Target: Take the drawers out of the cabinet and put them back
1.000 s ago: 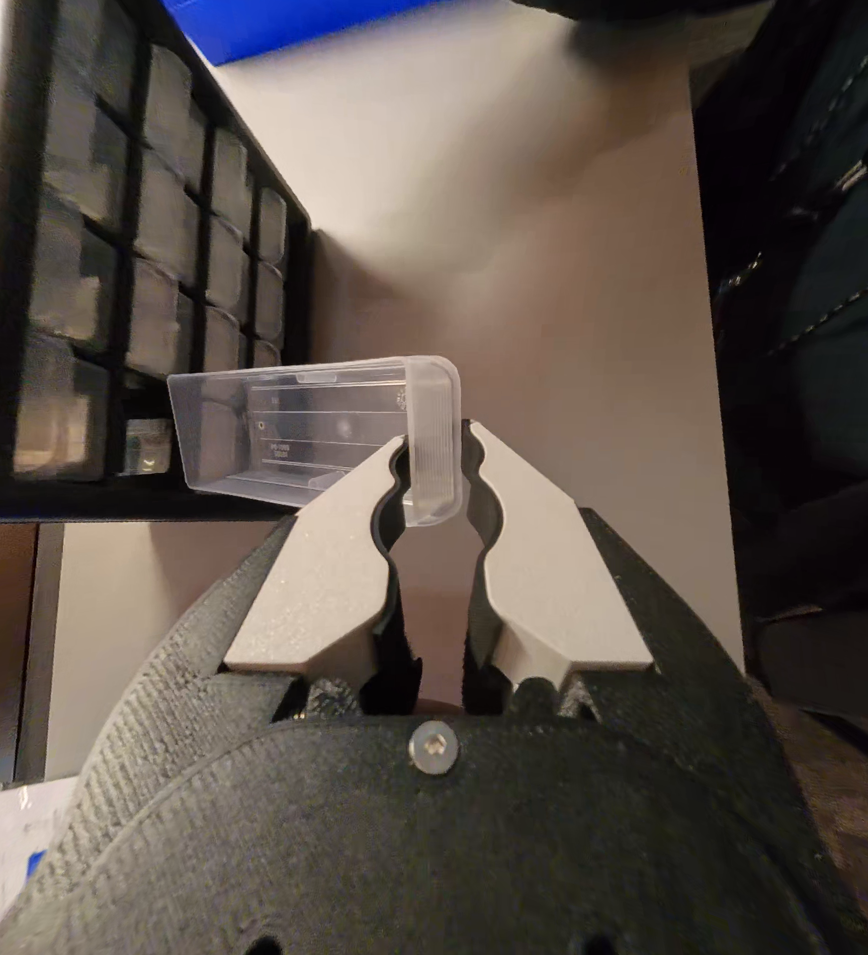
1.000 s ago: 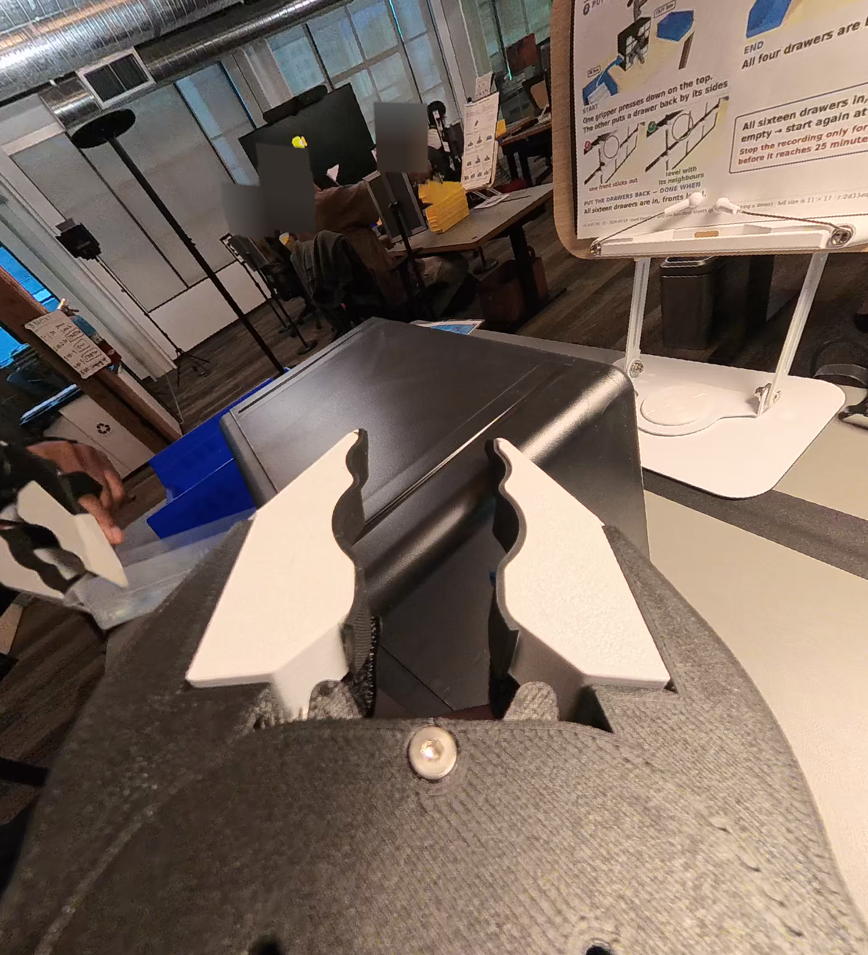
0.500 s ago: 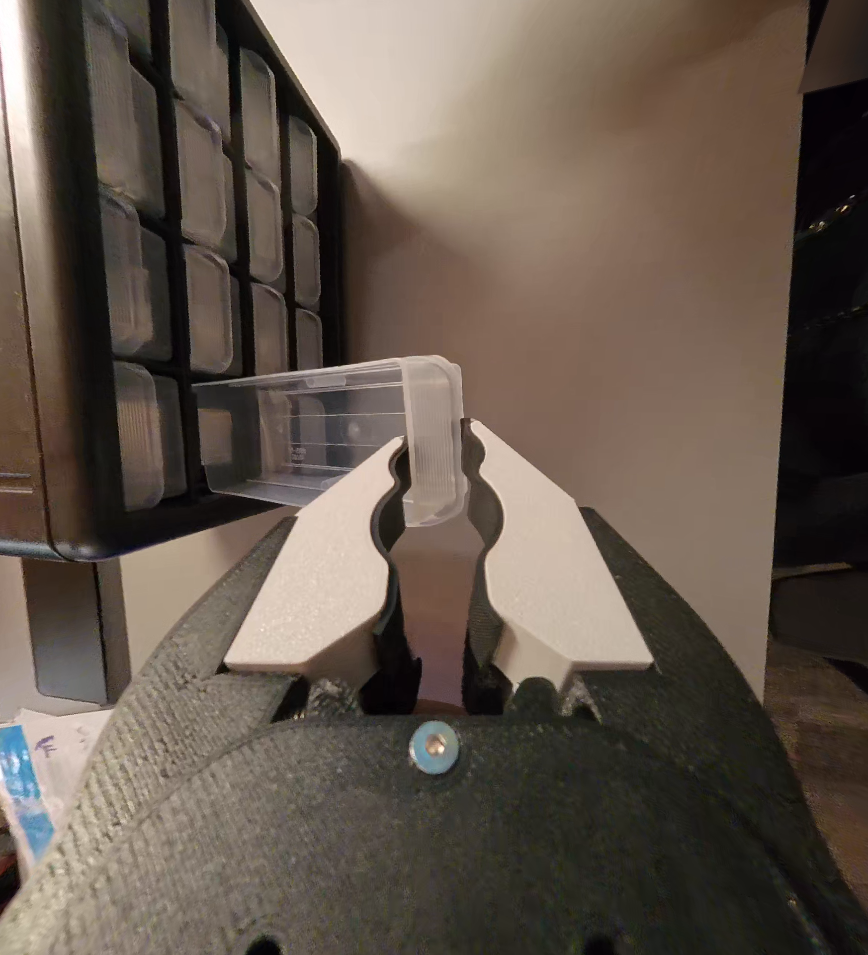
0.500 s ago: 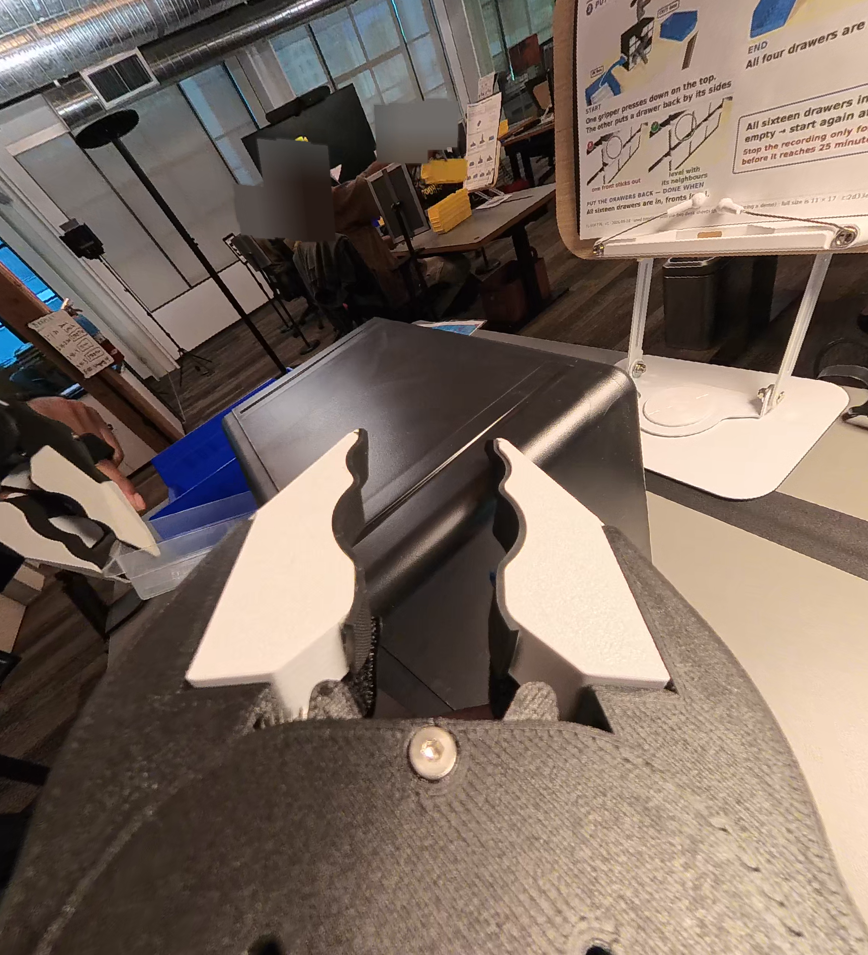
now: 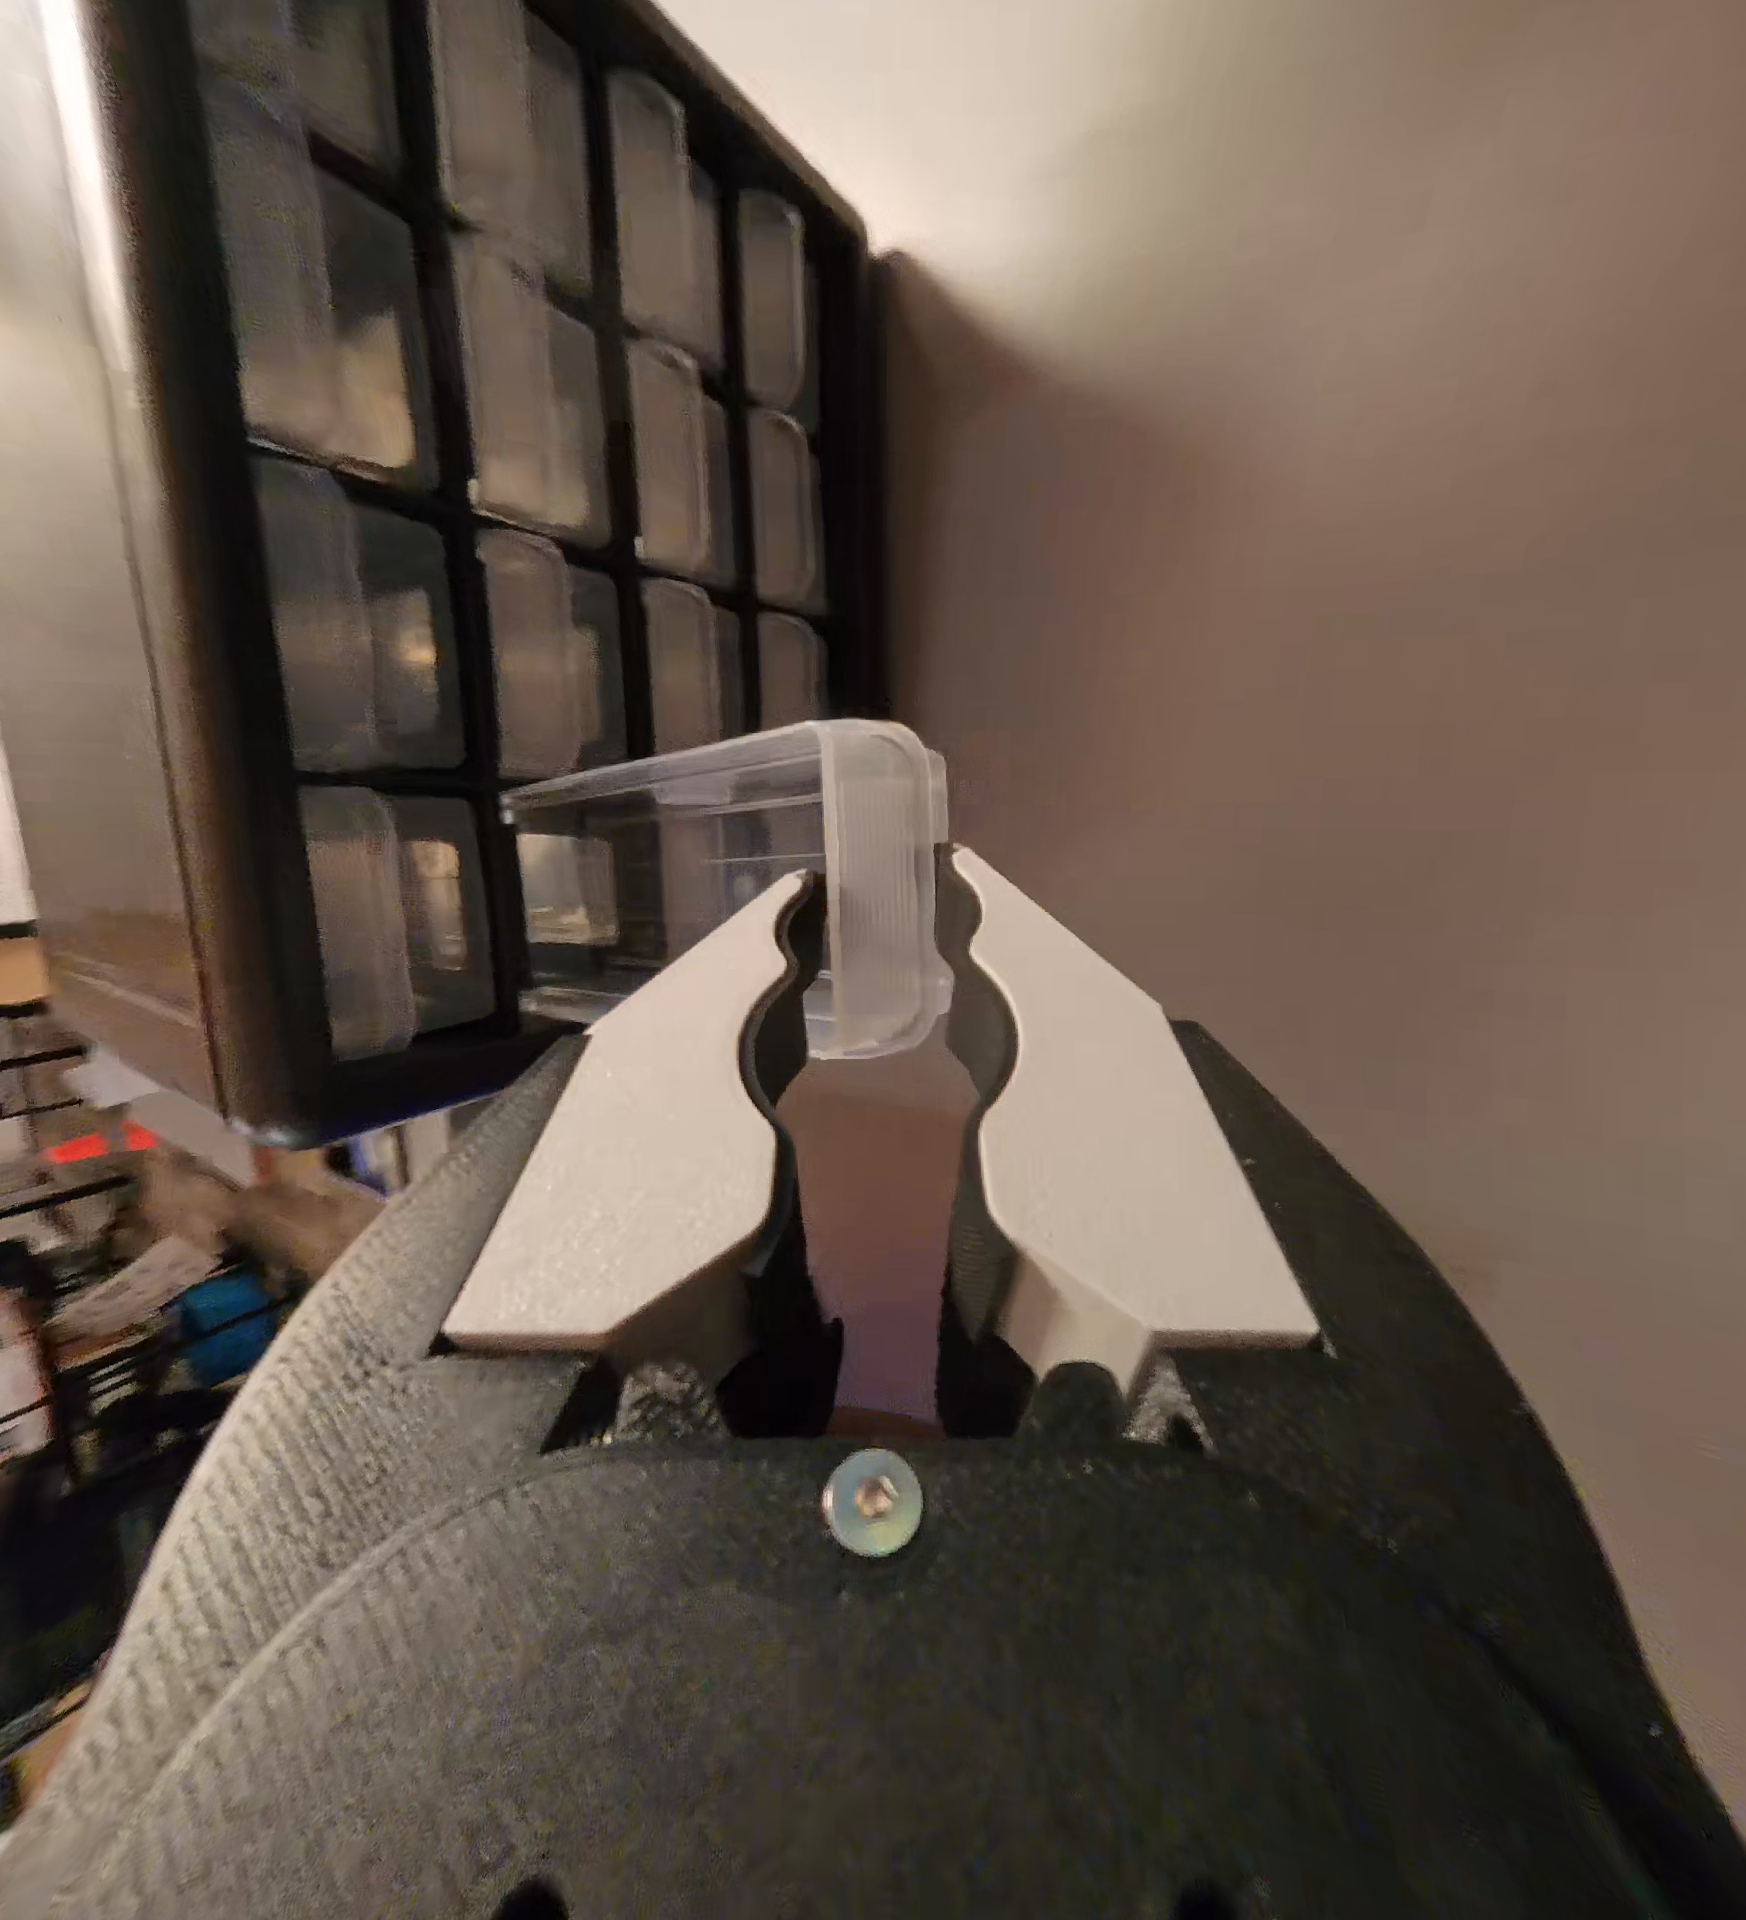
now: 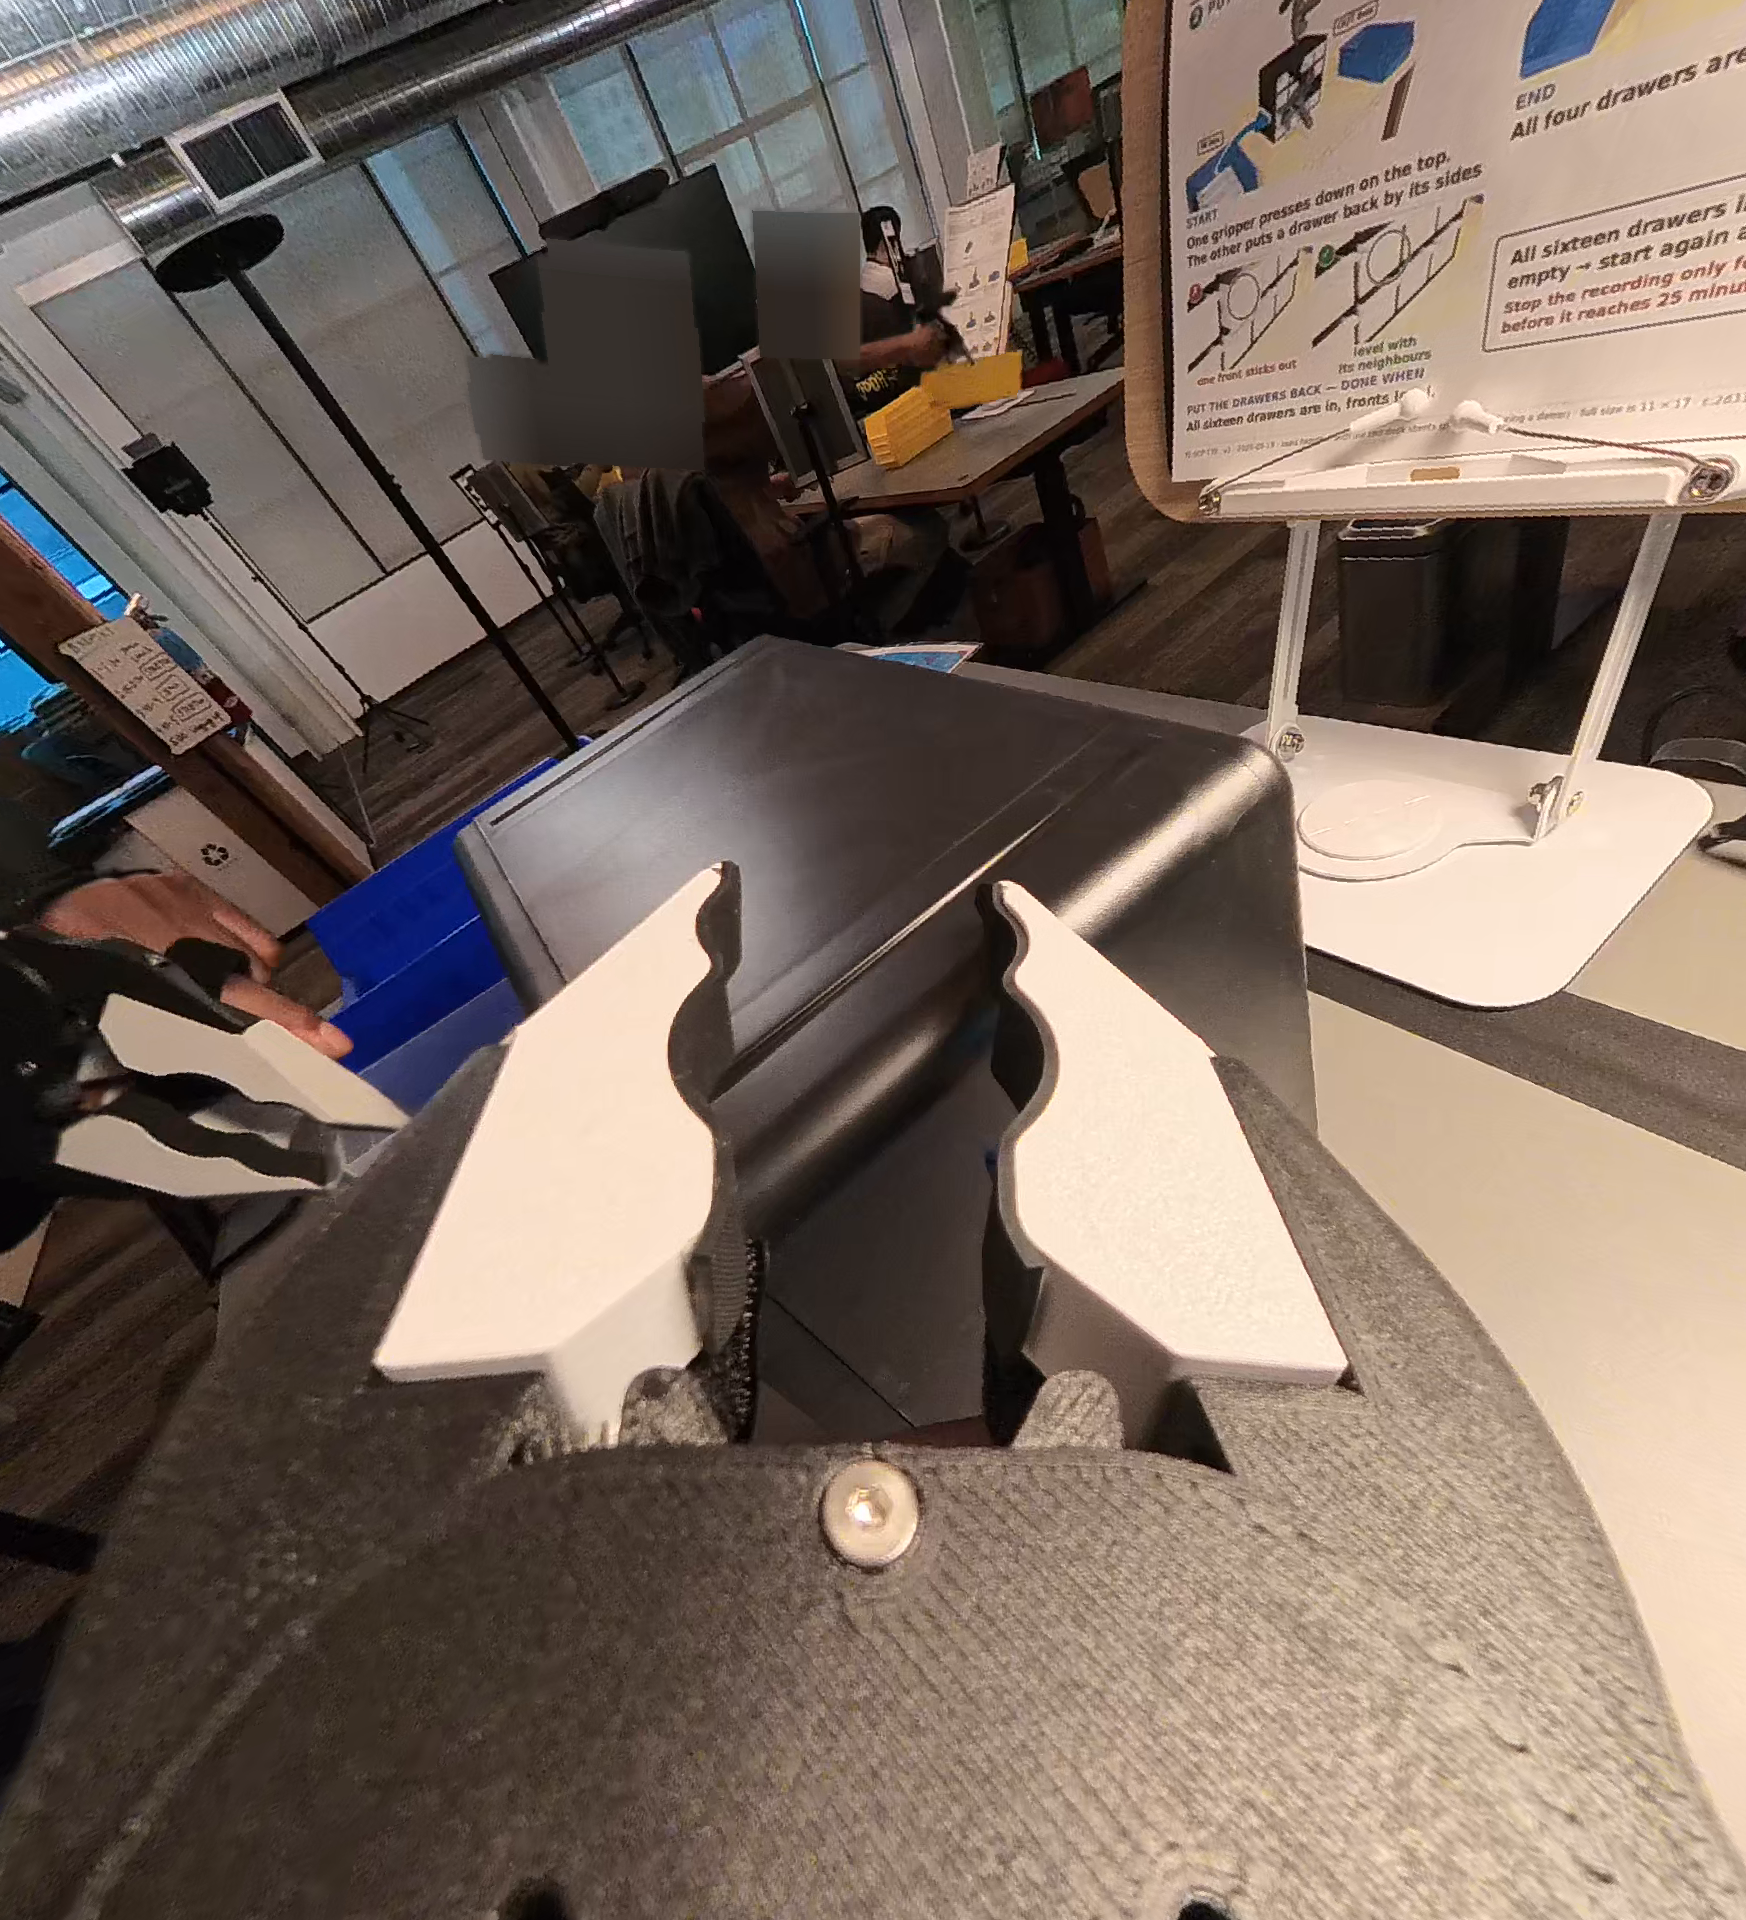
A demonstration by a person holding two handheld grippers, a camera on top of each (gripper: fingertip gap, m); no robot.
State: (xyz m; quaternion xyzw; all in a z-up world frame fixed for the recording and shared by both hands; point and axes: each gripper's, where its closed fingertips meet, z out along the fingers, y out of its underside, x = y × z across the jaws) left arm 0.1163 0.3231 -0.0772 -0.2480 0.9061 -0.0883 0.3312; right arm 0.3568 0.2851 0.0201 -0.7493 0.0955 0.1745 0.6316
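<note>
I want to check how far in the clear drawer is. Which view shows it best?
The left wrist view: the drawer fills the centre, its front in the left claw, its rear at the cabinet. The right wrist view shows almost none of it, only the cabinet's top.

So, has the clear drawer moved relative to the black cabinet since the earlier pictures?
Yes. The clear drawer, gripped by the left tool, now has its rear end nearer the black cabinet, at the bottom row.
</note>
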